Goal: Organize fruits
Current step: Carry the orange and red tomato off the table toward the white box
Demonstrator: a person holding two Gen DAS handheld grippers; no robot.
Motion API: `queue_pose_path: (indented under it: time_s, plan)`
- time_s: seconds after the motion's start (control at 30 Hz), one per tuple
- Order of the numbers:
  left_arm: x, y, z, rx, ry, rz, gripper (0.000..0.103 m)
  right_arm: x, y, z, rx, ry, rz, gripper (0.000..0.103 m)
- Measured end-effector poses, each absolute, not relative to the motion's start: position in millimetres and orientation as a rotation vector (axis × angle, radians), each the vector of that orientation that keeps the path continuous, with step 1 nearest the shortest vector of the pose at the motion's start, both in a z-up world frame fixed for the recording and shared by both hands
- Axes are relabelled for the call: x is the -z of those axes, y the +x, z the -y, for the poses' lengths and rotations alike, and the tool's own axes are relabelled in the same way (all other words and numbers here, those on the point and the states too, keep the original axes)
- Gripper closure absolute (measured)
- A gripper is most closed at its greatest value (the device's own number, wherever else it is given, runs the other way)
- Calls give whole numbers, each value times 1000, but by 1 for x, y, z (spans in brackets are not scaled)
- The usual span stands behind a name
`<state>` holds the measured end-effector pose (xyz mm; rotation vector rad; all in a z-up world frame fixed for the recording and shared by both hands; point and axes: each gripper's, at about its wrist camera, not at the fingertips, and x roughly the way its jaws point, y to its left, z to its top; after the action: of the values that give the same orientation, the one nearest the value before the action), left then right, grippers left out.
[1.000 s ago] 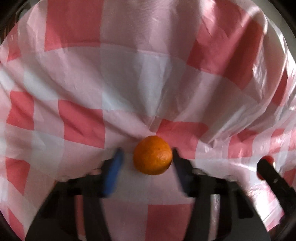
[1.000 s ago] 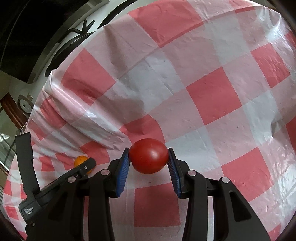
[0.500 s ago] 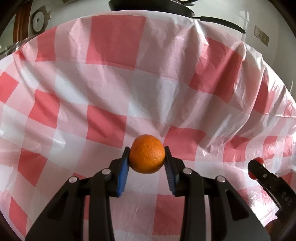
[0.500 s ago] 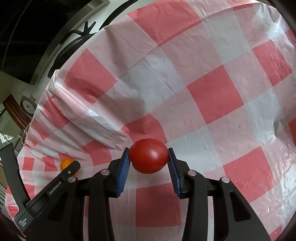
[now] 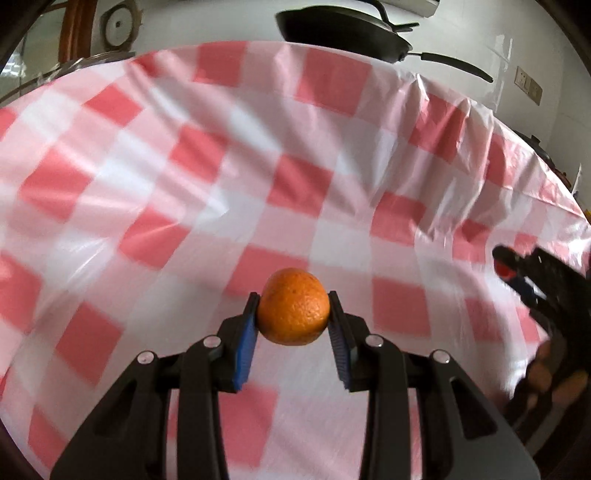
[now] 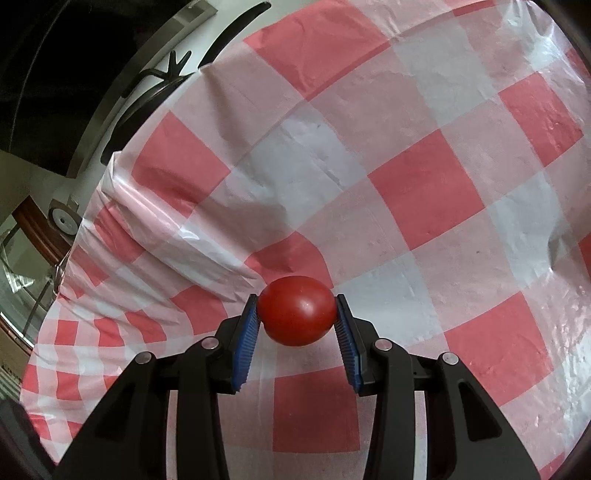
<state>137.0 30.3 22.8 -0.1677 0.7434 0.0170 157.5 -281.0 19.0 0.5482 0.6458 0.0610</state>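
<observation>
My left gripper (image 5: 293,308) is shut on an orange (image 5: 293,306) and holds it above the red-and-white checked tablecloth (image 5: 184,184). My right gripper (image 6: 297,312) is shut on a red tomato (image 6: 297,310) and holds it above the same cloth (image 6: 424,184). The right gripper with its tomato also shows blurred at the right edge of the left wrist view (image 5: 517,273). The blue pads (image 6: 245,332) press both sides of the tomato.
A black frying pan (image 5: 343,33) hangs on the wall behind the table. The cloth is rumpled in a raised fold (image 6: 177,236) at the left of the right wrist view. A wall socket (image 5: 530,86) sits at the far right.
My left gripper closed on the orange, lifted it off the cloth and tilted up, bringing the pan and wall into view. My right gripper holds the tomato nearly still.
</observation>
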Motion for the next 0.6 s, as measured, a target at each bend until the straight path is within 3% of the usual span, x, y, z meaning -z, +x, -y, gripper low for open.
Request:
queue_pose_path:
  time_s: [0.37,0.6]
  plan:
    - [-44,68,-41,-24,-169,-689,67,-36,45,233,-183,534,-588,63]
    - [-45,16,-65,-24,-242,-667,67,-28,-33,183,-295,517,-649,63]
